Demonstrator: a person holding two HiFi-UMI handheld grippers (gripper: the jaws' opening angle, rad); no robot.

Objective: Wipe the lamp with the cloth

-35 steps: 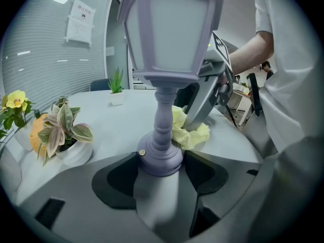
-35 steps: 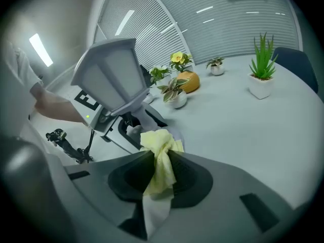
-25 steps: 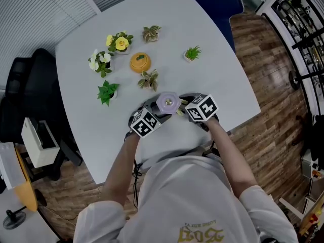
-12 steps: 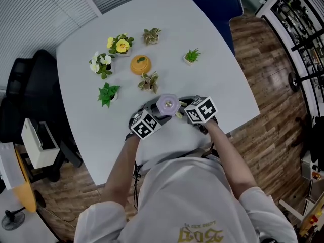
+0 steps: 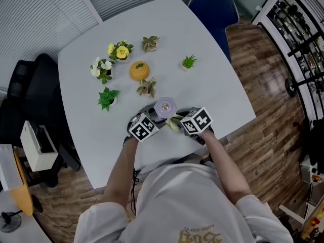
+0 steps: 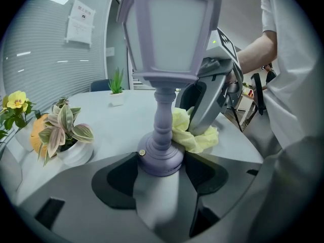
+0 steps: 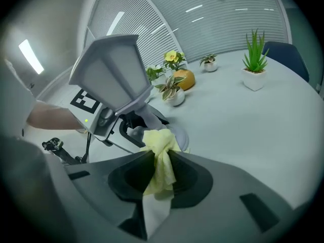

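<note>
A pale purple lantern-shaped lamp [image 5: 165,107] stands upright near the table's front edge. My left gripper [image 5: 150,119] is shut on the lamp's round base [image 6: 160,158]; its stem [image 6: 163,116] and shade [image 6: 169,29] rise above the jaws. My right gripper [image 5: 178,121] is shut on a yellow cloth [image 7: 160,156], bunched at the jaw tips. The cloth [image 6: 192,134] presses against the right side of the lamp's stem and base. In the right gripper view the lamp [image 7: 112,71] leans across the upper left, with the cloth at its foot.
Small potted plants [image 5: 107,94] [image 5: 147,87] [image 5: 188,62], yellow and white flowers [image 5: 120,50] [image 5: 100,68] and an orange pumpkin-like ornament [image 5: 139,70] stand on the white table [image 5: 223,90] beyond the lamp. A blue chair [image 5: 212,6] sits at the far edge.
Both grippers and the lamp have kept together near the table's front edge, shifting slightly left in the head view. The cloth now shows between the right jaws and the lamp's foot.
</note>
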